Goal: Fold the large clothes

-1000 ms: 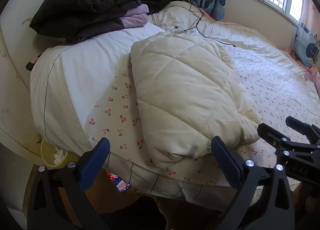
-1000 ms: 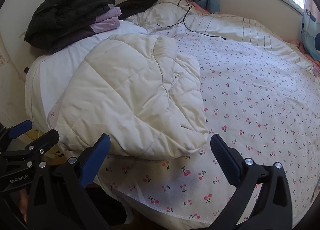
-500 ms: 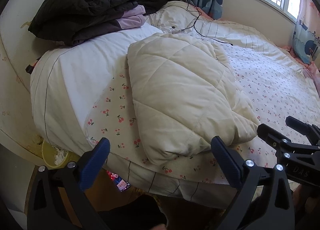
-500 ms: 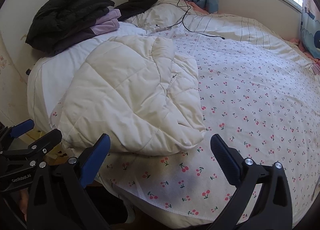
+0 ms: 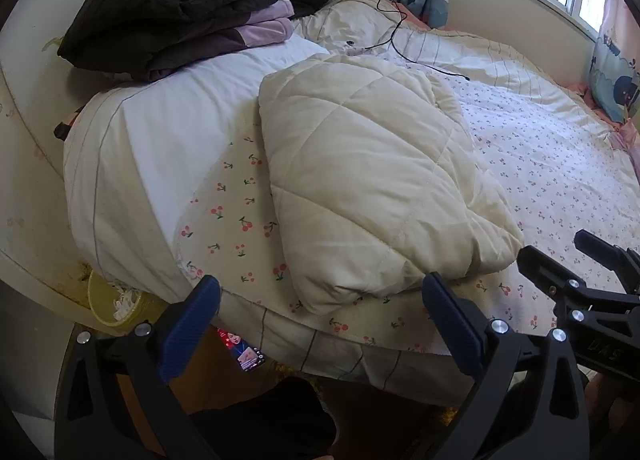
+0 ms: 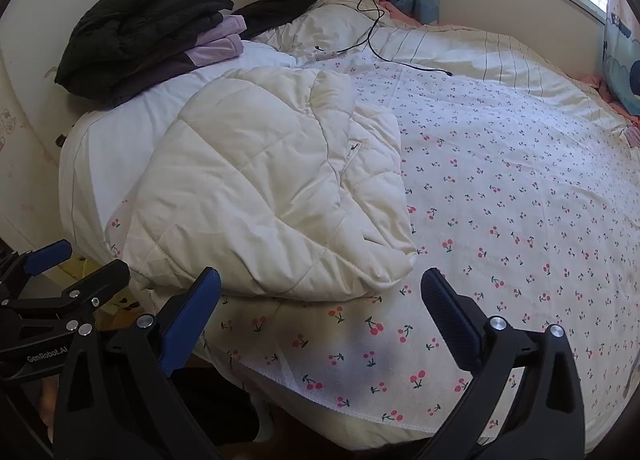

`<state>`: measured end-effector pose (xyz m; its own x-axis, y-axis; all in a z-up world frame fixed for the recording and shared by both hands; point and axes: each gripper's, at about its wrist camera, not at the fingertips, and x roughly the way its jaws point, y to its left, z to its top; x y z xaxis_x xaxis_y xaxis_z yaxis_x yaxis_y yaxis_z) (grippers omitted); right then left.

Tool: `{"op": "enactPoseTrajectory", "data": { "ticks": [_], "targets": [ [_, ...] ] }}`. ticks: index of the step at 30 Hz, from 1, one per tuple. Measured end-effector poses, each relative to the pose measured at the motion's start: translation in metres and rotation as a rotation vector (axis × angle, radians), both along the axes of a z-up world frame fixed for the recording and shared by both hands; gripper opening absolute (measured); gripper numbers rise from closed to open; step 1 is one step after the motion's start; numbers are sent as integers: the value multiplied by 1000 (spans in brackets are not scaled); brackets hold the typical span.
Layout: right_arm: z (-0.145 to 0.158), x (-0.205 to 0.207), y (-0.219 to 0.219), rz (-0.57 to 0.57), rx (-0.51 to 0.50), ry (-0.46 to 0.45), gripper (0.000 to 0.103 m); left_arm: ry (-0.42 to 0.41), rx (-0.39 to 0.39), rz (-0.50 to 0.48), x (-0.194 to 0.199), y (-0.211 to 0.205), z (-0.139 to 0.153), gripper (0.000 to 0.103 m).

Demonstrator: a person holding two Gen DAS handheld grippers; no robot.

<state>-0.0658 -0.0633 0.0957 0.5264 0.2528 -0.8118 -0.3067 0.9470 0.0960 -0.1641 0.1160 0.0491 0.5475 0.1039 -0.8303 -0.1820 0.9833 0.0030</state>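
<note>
- The cream quilted jacket (image 5: 372,188) lies folded into a thick bundle on the bed (image 6: 520,188), filling the centre of the left wrist view and the centre-left of the right wrist view; I judge it has been doubled over to make a compact block.
- Its near edge sits close to the mattress edge, probably so it is within easy reach from the bedside.
- The left tool (image 5: 320,308) hangs at the bottom of its frame, jaws spread wide and holding nothing, just short of the bundle's near corner.
- The right tool (image 6: 320,300) is likewise wide open and empty, below the jacket's lower right corner, not touching it.
- A pile of dark clothes (image 5: 172,4) rests at the upper left, well apart, seemingly set aside.
- A black cable (image 6: 384,48) trails across the upper centre.
</note>
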Motion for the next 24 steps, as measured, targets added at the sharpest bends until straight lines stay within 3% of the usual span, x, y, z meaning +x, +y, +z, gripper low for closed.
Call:
{"op": "enactPoseTrajectory", "data": {
  "ticks": [4, 24],
  "targets": [
    [0, -2, -1, 0, 2, 3, 97, 18, 73, 22, 0, -3, -2, 96],
    [-5, -7, -2, 2, 2, 20, 97, -30, 59, -9, -7, -11, 5, 96]
  ]
}}
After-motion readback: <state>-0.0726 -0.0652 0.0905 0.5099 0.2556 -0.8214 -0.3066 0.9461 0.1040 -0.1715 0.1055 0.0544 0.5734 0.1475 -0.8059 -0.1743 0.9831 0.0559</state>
